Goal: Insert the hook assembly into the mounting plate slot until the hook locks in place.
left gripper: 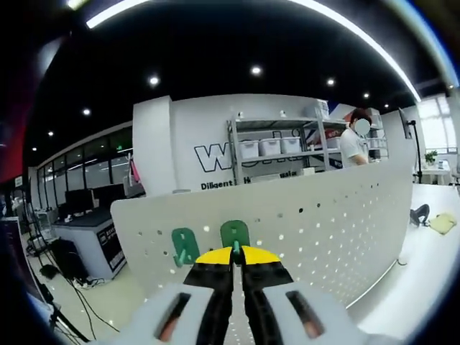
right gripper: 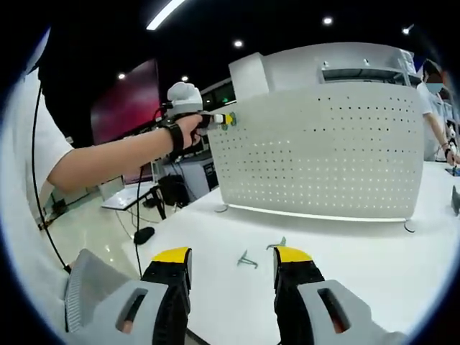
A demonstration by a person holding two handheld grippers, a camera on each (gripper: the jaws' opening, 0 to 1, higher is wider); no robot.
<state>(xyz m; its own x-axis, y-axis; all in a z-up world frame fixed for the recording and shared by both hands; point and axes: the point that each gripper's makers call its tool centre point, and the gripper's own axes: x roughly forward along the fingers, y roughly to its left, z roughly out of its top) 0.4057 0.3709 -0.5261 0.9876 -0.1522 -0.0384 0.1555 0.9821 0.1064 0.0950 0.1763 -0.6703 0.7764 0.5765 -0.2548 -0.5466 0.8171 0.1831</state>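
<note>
The left gripper [left gripper: 237, 253] is clamped on a green hook [left gripper: 235, 233] pressed against the white pegboard [left gripper: 323, 215], with a second green hook [left gripper: 185, 246] mounted at its nine o'clock. The right gripper [right gripper: 231, 260] hangs wide over the table [right gripper: 345, 251], two hooks [right gripper: 248, 259] lying at its twelve o'clock.

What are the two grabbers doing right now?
Left hand-held gripper: closed on the green hook at the pegboard.
Right hand-held gripper: open, holding nothing.

Left gripper [left gripper: 236, 253]: jaws closed together, raised at arm's length; in the right gripper view the bare forearm [right gripper: 108, 154] extends level. Right gripper [right gripper: 231, 260]: jaws parted wide, held low
</note>
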